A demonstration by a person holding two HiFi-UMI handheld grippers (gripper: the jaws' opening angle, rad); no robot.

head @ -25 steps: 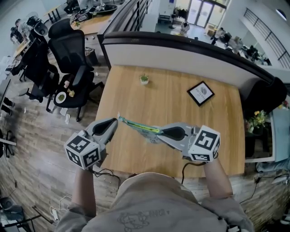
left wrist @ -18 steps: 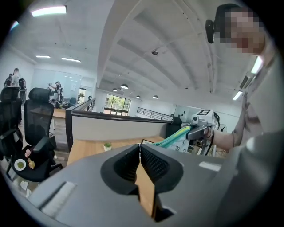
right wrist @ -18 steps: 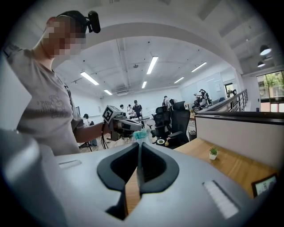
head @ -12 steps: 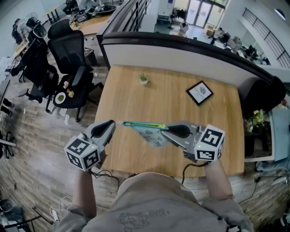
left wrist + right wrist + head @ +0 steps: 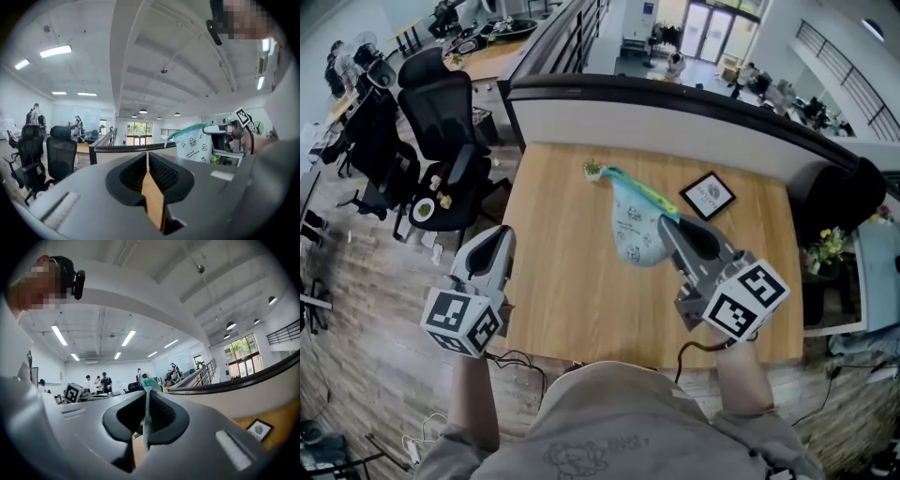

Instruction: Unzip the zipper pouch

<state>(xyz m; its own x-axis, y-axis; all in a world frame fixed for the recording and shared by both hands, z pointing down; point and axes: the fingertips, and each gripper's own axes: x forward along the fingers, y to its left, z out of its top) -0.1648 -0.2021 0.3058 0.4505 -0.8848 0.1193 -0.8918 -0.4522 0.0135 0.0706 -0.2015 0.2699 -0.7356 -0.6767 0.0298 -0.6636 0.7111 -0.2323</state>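
The zipper pouch [image 5: 637, 230], pale blue with small prints and a green zipper edge, hangs in the air over the wooden table [image 5: 562, 281]. My right gripper [image 5: 667, 223] is shut on its green top edge. In the right gripper view a thin strip of the pouch [image 5: 146, 423] runs between the pads. My left gripper [image 5: 499, 236] is off to the left, well apart from the pouch. Its jaws have just been opening a little and stand all but together with nothing between them. The left gripper [image 5: 147, 157] view shows the pouch [image 5: 194, 143] hanging from the right gripper at the far right.
A small potted plant [image 5: 593, 170] and a framed picture [image 5: 710, 196] sit toward the table's far side. A dark-topped partition [image 5: 675, 103] runs behind the table. Black office chairs [image 5: 441, 112] stand to the left on the wood floor.
The left gripper has let go of the pouch's end and drawn away to the left. The right gripper rose and swung away from me, and the pouch now hangs from it alone.
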